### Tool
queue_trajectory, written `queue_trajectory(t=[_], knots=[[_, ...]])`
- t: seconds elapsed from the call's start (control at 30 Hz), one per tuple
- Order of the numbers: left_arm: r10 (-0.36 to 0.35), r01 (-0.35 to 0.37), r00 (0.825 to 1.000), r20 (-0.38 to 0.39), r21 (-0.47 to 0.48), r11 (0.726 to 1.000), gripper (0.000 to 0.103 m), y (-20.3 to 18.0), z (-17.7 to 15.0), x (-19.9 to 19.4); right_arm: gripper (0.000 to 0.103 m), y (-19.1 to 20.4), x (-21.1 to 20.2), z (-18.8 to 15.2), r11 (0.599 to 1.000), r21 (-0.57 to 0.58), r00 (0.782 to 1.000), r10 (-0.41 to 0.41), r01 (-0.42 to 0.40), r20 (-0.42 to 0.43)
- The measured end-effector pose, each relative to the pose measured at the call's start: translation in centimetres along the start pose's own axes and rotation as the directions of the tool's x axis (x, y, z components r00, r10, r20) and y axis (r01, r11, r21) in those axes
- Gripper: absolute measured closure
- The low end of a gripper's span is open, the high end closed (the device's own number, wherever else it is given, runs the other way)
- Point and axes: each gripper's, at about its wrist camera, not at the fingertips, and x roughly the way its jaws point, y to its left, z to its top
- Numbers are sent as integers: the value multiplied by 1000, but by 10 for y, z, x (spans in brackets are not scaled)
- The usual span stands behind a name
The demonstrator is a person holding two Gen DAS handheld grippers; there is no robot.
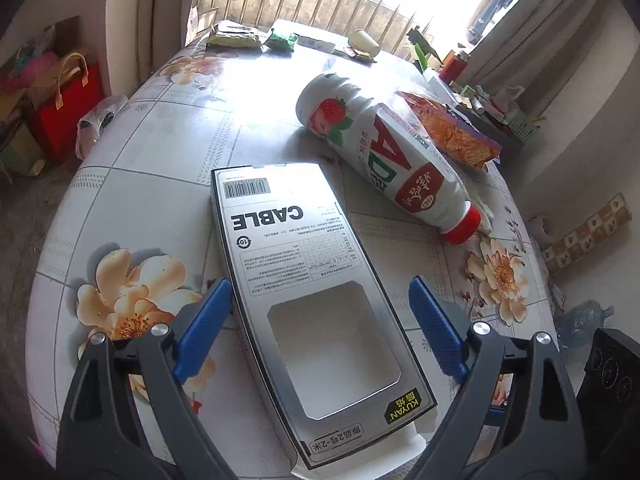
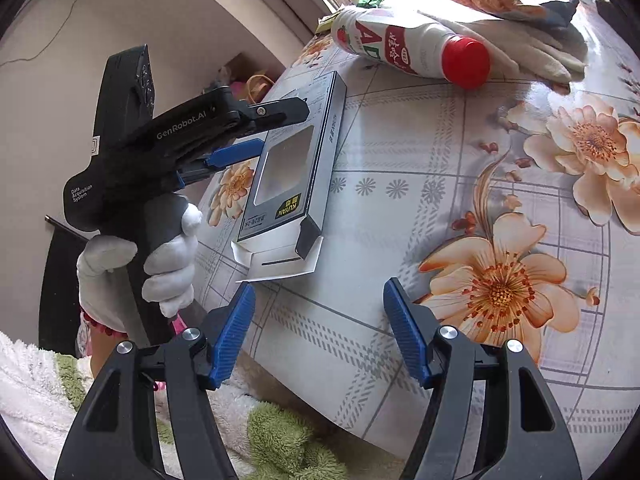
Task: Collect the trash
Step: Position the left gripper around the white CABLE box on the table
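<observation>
An empty grey and white cable box (image 1: pixel 304 280) lies flat on the floral table, its open end toward me; it also shows in the right wrist view (image 2: pixel 296 172). My left gripper (image 1: pixel 320 292) is open, one blue finger on each side of the box, not touching it. A white strawberry drink bottle (image 1: pixel 380 152) with a red cap lies on its side behind the box, also in the right wrist view (image 2: pixel 404 48). An orange snack wrapper (image 1: pixel 452 128) lies beside the bottle. My right gripper (image 2: pixel 320 304) is open and empty above the table's near edge.
More wrappers (image 1: pixel 234 38) and a paper cup (image 1: pixel 364 42) lie at the table's far edge. A white cloth glove (image 2: pixel 532 52) lies behind the bottle. Red bags (image 1: pixel 68 104) stand on the floor to the left. Towels (image 2: pixel 280 440) lie below the table edge.
</observation>
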Motion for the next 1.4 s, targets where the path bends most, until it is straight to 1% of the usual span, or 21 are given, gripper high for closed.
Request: queue_trajectory(t=[0.1, 0.2, 0.27, 0.33, 0.43, 0.5, 0.57, 0.73, 0.87, 1.07, 1.2, 1.33, 1.4], knots=[[78, -78, 997, 5, 52, 996, 17, -12, -1, 11, 38, -12, -13, -8, 999, 35, 1000, 15, -15, 24], [103, -103, 995, -6, 55, 993, 14, -14, -4, 19, 38, -19, -21, -16, 998, 52, 999, 23, -25, 43], [102, -102, 995, -2, 53, 993, 13, -15, -4, 20, 38, -21, -25, -18, 998, 62, 998, 25, -29, 53], [104, -104, 995, -1, 57, 993, 13, -15, -3, 21, 38, -31, -38, -26, 997, 73, 998, 28, -32, 63], [93, -93, 996, -1, 54, 994, 13, -13, -2, 22, 38, -34, -40, -28, 996, 83, 997, 18, -24, 71], [82, -82, 997, 3, 58, 995, 13, -12, -2, 21, 38, -37, -33, -18, 996, 88, 997, 11, -17, 73], [73, -74, 997, 5, 70, 995, 13, -11, -3, 21, 38, -36, -34, -16, 996, 90, 997, 3, -9, 74], [64, -65, 998, 14, 106, 992, 13, -8, -9, 16, 38, -40, -46, -8, 995, 89, 994, -48, 39, 99], [50, -51, 999, 12, 119, 992, 13, -3, -10, 12, 38, -41, -61, 14, 994, 80, 985, -88, 77, 149], [42, -42, 999, 10, 100, 994, 13, 11, -15, 8, 38, -30, -63, 65, 988, 29, 965, -153, 150, 212], [71, -73, 997, 23, 95, 993, 13, 21, -17, 5, 38, -12, -44, 102, 975, -42, 954, -203, 217, 223], [79, -82, 996, 36, 83, 993, 13, 33, -17, 1, 38, 7, -20, 139, 945, -153, 939, -249, 289, 235], [77, -80, 996, 42, 75, 994, 13, 37, -16, 0, 38, 10, -5, 156, 922, -188, 928, -292, 337, 232]])
